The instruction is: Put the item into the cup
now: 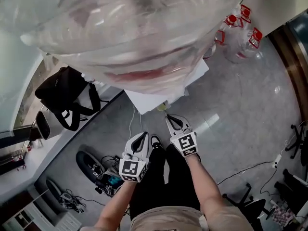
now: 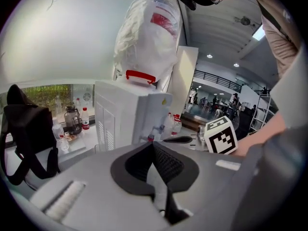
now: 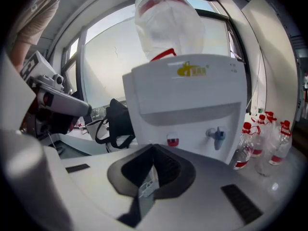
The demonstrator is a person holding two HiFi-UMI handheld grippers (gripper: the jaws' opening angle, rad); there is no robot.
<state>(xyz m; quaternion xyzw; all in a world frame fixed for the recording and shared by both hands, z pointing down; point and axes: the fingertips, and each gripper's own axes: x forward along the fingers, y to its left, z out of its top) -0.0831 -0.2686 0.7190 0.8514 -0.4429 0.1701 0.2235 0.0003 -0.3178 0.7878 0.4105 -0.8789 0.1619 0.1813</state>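
Person's standing at the water dispenser (image 3: 187,95), both forearms reaching fwd and down. Right gripper (image 1: 167,116) is pointing at the dispenser front, fingers clamping a small pale item (image 3: 146,186), its long axis lying along the fingers. Left gripper (image 1: 142,137) is hovering just beside it, fingers pressed together w/ nothing between.

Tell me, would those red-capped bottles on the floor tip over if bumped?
Probably easily: the bottles are tall, narrow and look clear, so they are likely light if empty. Their smooth plastic would probably dent rather than break, and a fallen one would likely roll.
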